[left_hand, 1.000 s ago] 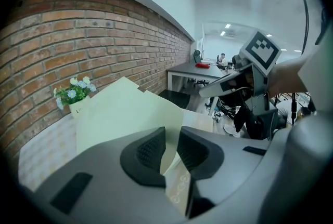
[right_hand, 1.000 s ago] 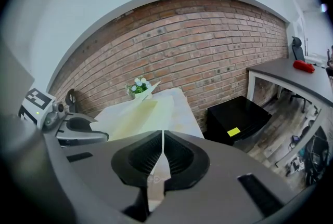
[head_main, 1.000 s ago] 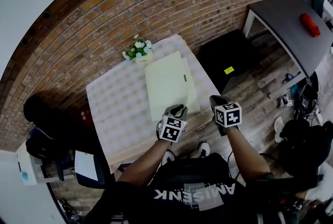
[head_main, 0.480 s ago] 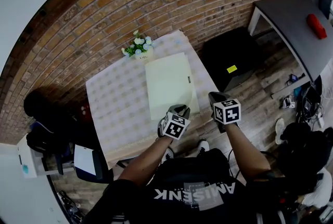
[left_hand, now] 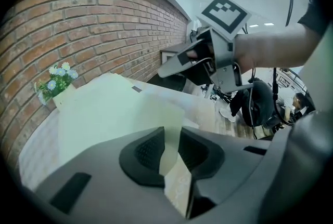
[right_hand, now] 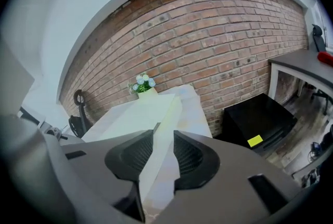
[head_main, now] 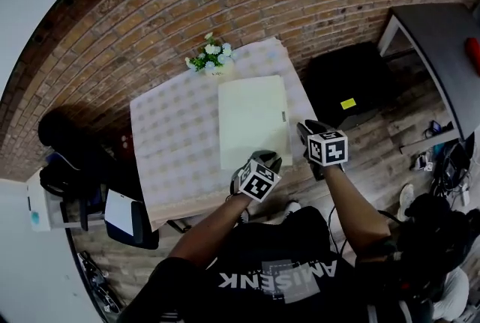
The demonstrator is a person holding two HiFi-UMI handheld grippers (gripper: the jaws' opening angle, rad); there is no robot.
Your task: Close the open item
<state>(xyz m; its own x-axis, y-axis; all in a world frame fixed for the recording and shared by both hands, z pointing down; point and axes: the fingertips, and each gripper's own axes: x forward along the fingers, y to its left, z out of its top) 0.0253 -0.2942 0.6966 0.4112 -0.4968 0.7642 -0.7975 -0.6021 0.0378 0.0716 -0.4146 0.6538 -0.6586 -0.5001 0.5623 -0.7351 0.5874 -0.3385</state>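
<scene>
On the checked cloth (head_main: 172,142) the flat, smooth rect. box (head_main: 253,119) lies shut. My right gripper (head_main: 306,130) is opening, box edge in its gap; left gripper (head_main: 266,159) slightly apart, poss. touching the corner.

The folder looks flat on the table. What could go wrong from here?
1. The right tool, jaws opening and gripping nothing, hangs beside the near right corner of the pale folder; a sideways swing could knock it askew.
2. The flower pot stands close to the folder's far end; a forward shove may tip it.
</scene>
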